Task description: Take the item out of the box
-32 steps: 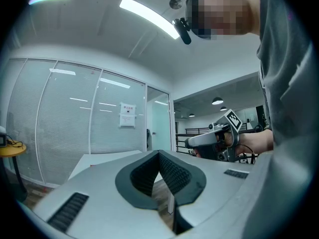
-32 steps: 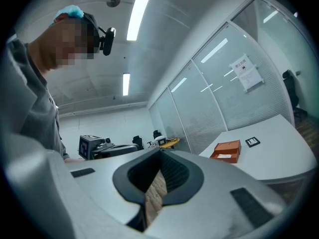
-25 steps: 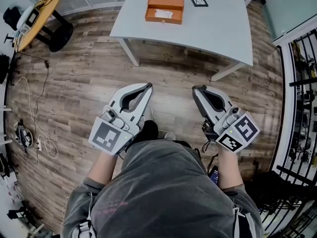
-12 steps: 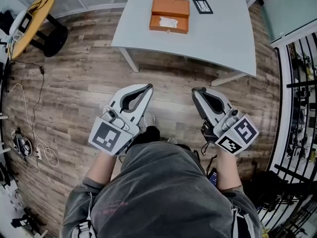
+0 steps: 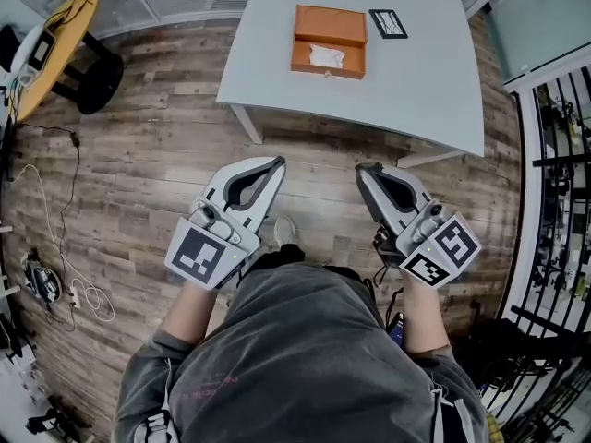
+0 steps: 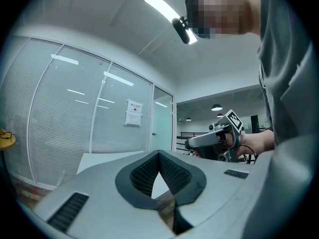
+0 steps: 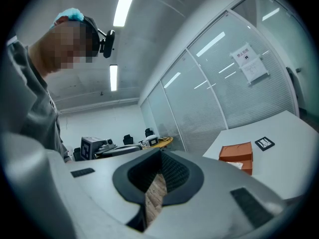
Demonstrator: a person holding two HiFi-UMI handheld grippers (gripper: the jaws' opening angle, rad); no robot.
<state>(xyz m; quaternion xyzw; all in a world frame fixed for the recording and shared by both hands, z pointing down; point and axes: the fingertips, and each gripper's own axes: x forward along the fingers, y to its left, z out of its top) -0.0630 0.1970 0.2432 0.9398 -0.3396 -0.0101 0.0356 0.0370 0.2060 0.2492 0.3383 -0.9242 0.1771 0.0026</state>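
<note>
The orange box (image 5: pixel 329 40) is seen open on the white bench (image 5: pixel 416 81), with a pale item (image 5: pixel 326 56), possibly crumpled paper, inside. The left gripper (image 5: pixel 277 162) and right gripper (image 5: pixel 362 168) are held over the wooden floor (image 5: pixel 157 137), well apart from the box, jaws pressed together on nothing

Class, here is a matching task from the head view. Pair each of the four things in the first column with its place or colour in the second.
Things:
1. open box
2. white item
3. black-framed card
4. round side table

Places and colours:
A. yellow top, far left on the wood floor
B. lying inside the box
C. orange, on the white table
D. on the white table, just right of the box

Pairs: 1-C; 2-B; 3-D; 4-A
</note>
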